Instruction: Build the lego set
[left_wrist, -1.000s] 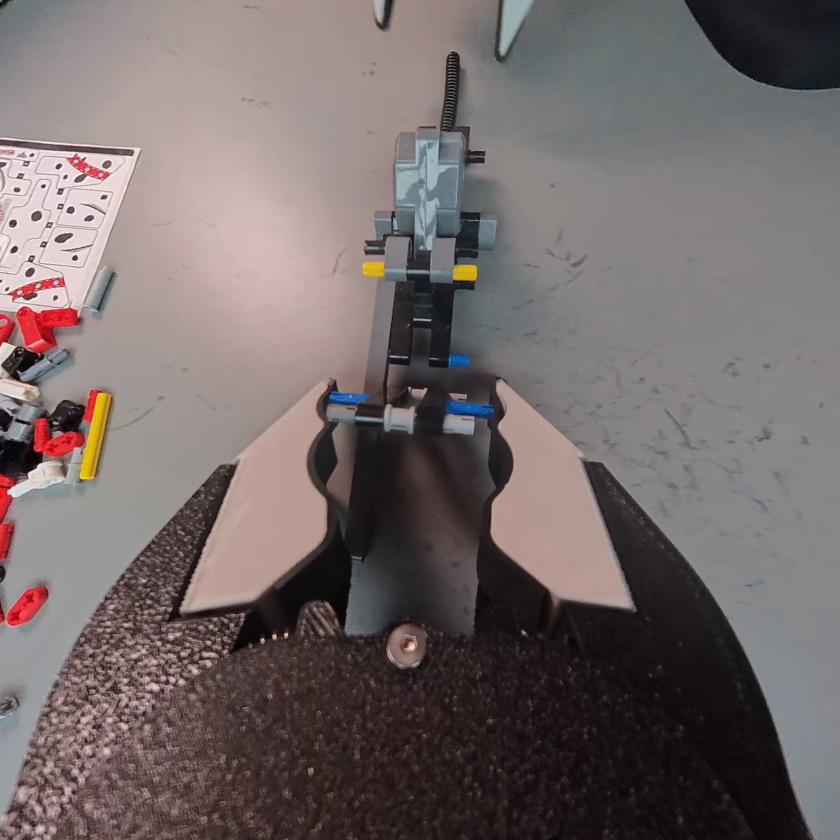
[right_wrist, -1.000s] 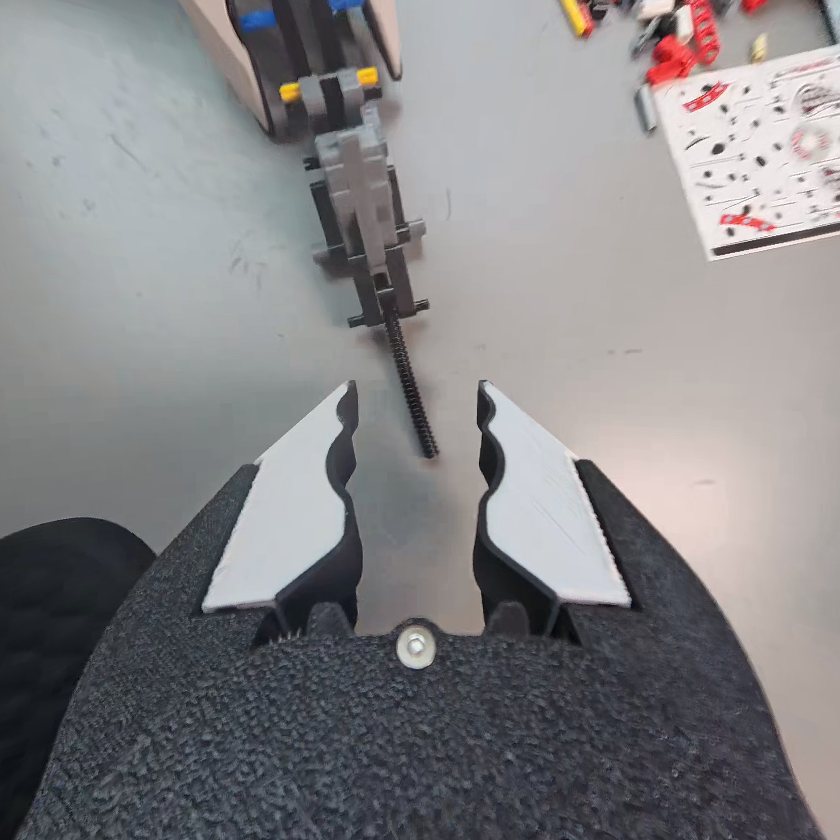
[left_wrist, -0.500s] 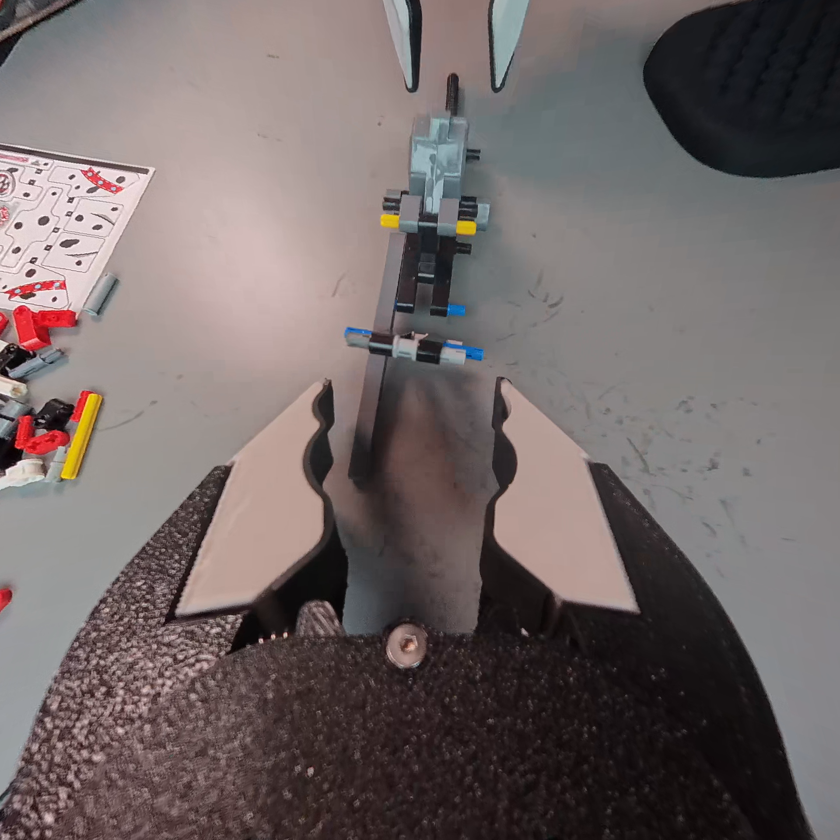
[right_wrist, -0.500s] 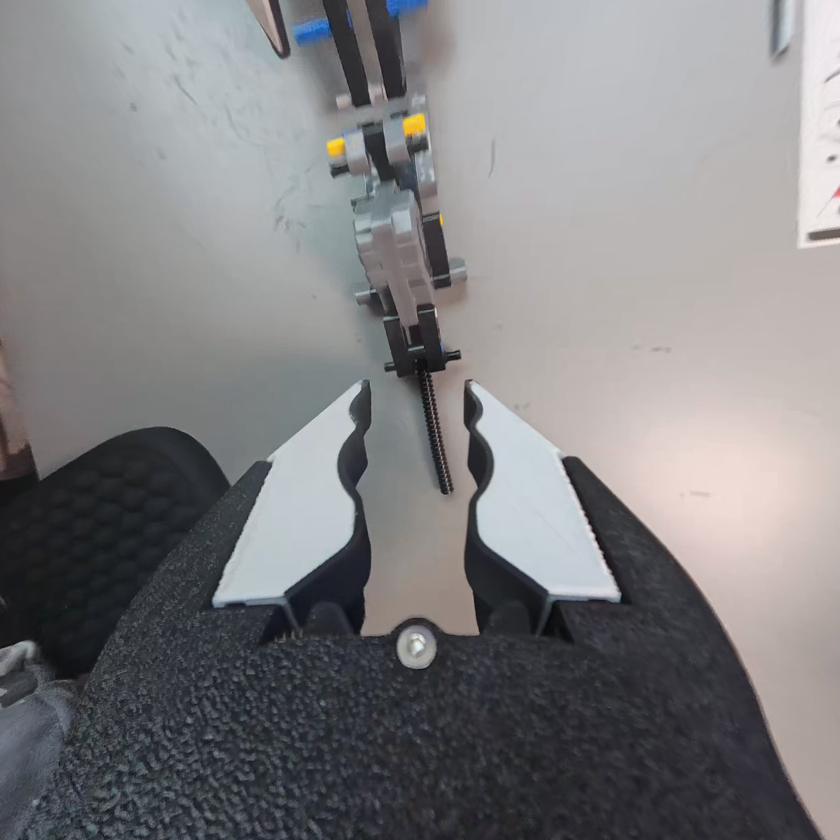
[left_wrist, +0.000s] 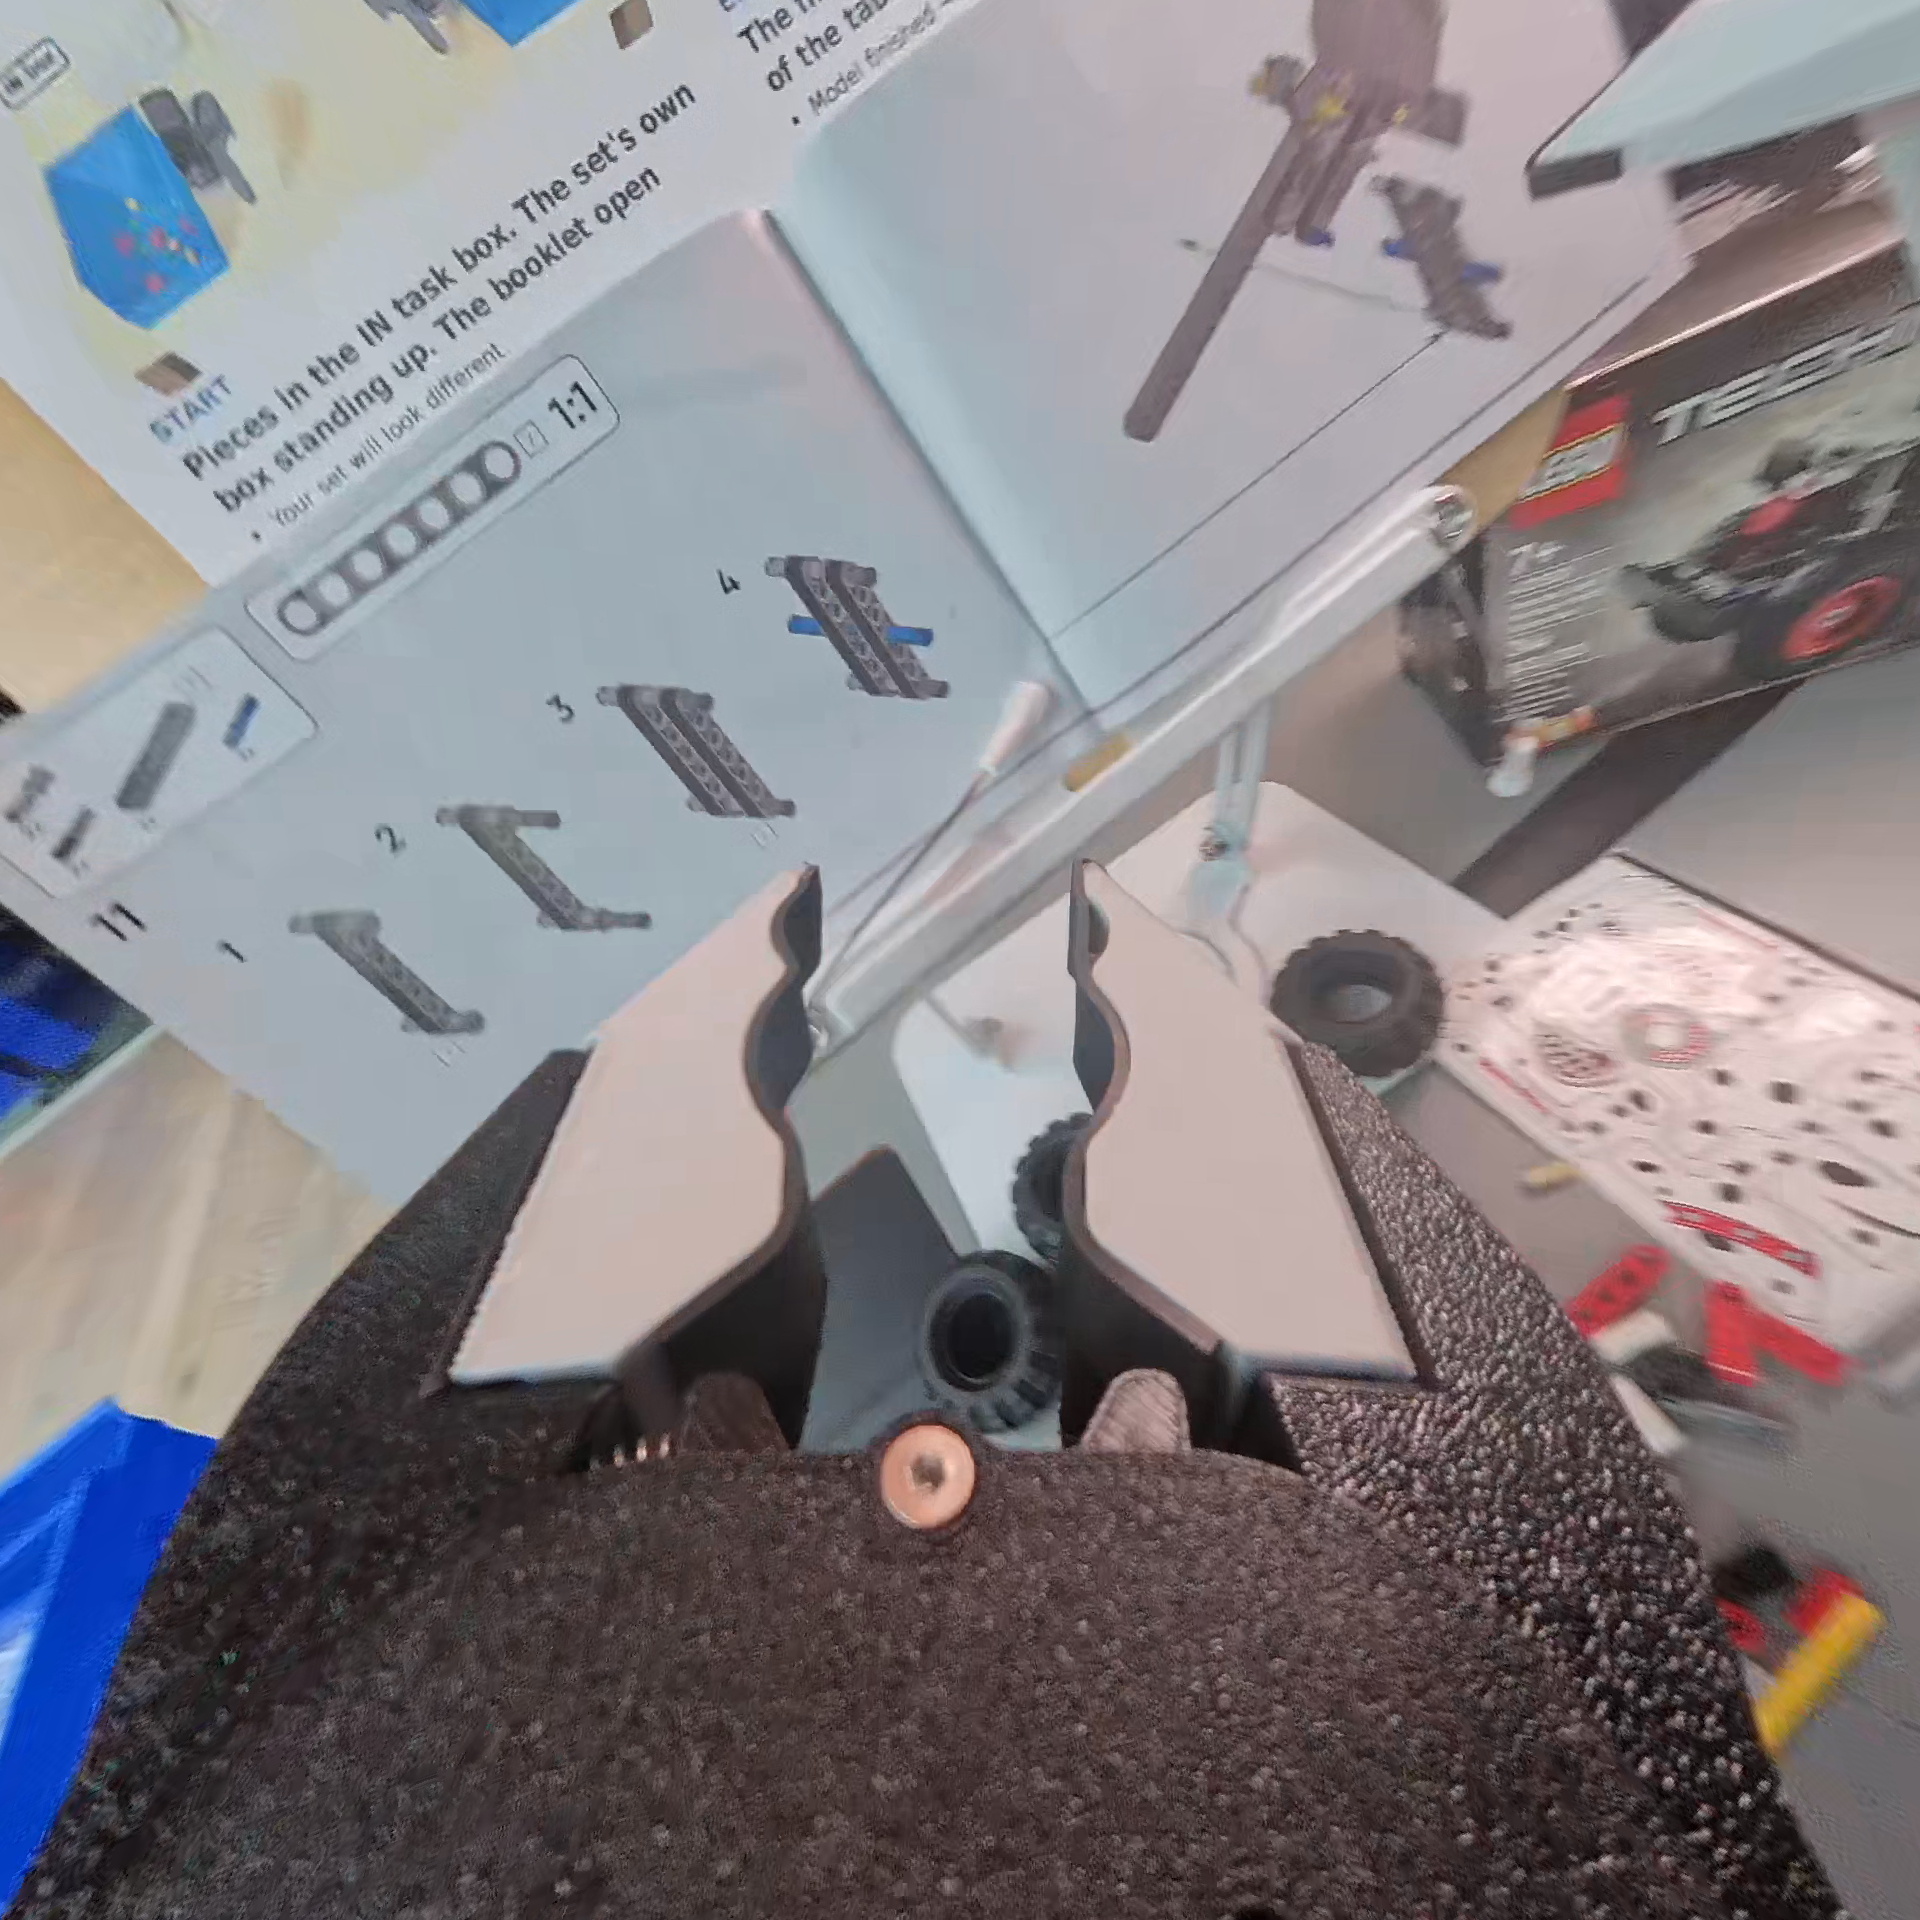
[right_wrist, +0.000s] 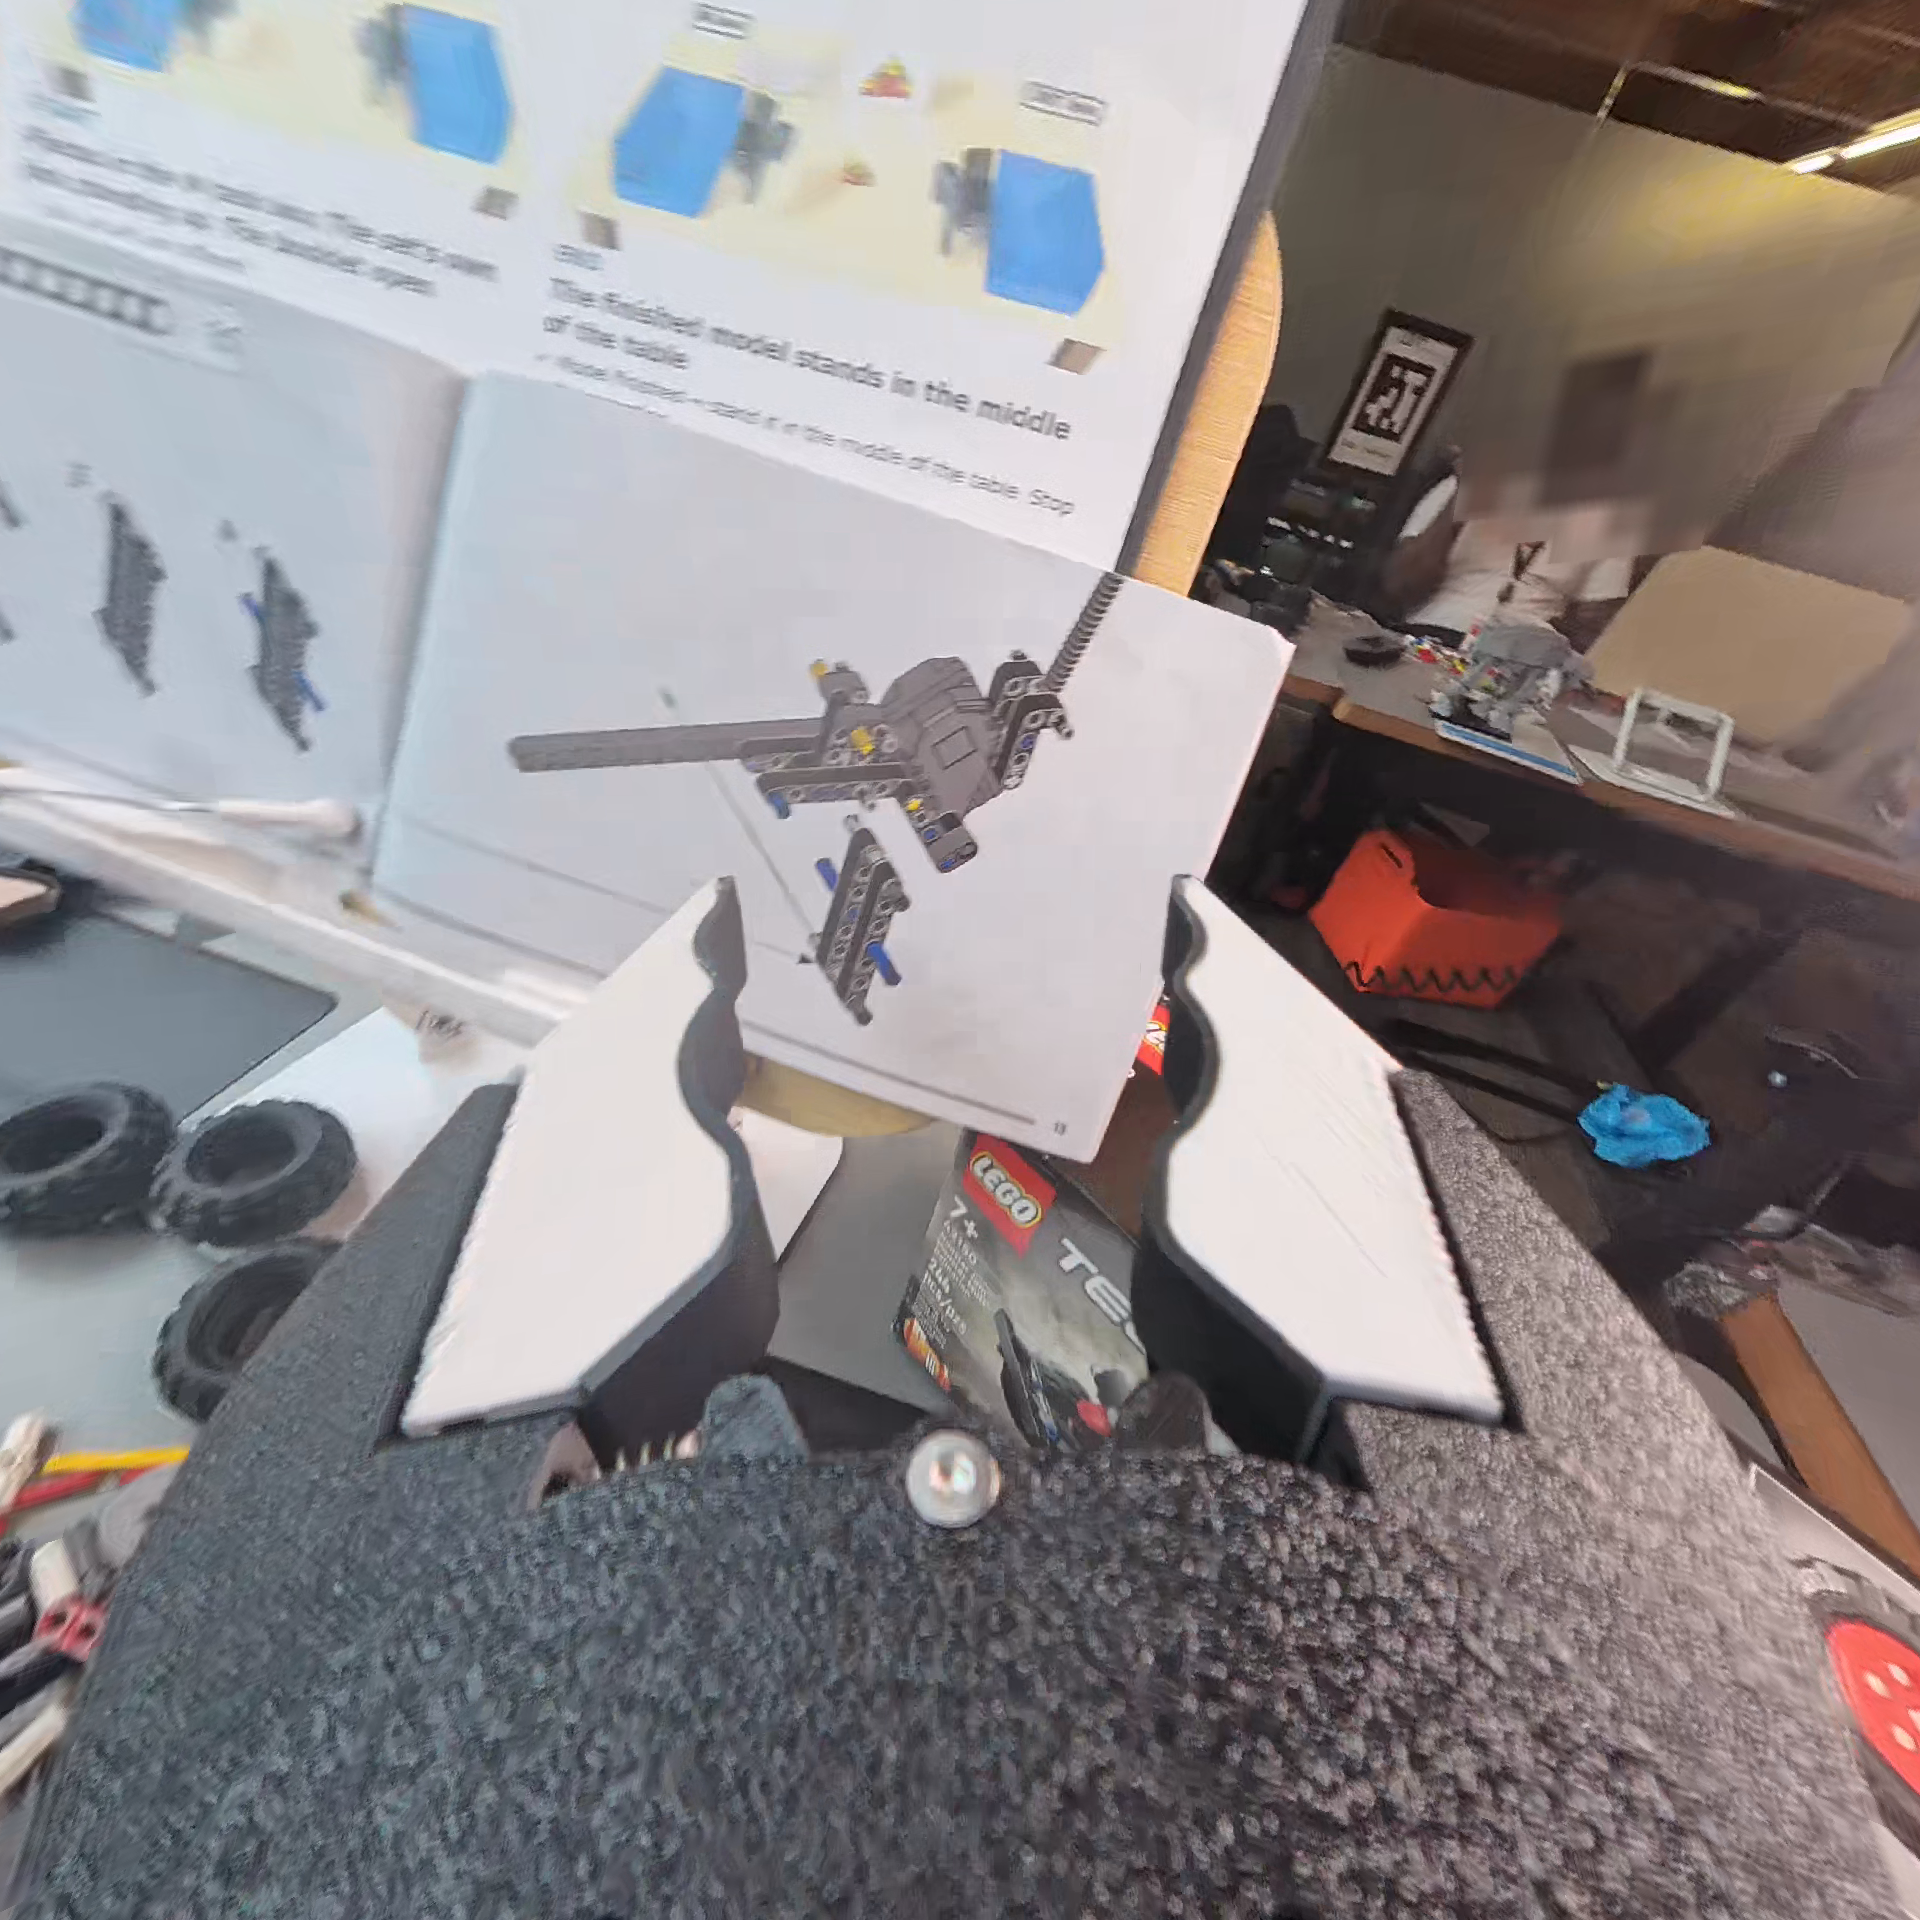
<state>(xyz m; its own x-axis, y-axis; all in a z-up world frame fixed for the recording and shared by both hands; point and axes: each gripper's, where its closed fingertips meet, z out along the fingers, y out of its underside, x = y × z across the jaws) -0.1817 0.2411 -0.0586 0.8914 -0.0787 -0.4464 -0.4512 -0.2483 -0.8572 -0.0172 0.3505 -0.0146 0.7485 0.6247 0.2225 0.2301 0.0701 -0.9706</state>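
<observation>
My left gripper (left_wrist: 945, 873) is open and empty, raised and pointing at the open instruction booklet (left_wrist: 623, 727) that stands on a holder. My right gripper (right_wrist: 951, 888) is also open and empty, facing the booklet's right page (right_wrist: 831, 675), which pictures a grey and black assembly. Black tyres lie on the table below in the left wrist view (left_wrist: 1356, 997) and in the right wrist view (right_wrist: 260, 1174). Loose red, black and yellow pieces (left_wrist: 1745, 1340) lie to the right. The partly built model is out of both views.
The set's dark box (left_wrist: 1714, 540) stands behind the booklet and also shows in the right wrist view (right_wrist: 1018, 1299). A sticker sheet (left_wrist: 1714, 1091) lies at right. A blue bin (left_wrist: 62, 1558) is at lower left. A printed sheet (left_wrist: 416, 208) hangs behind the booklet.
Both grippers have lifted off the table and tilted up toward the booklet. The model with its black spring, which lay between them, has left both views. The right jaws have opened wider.
</observation>
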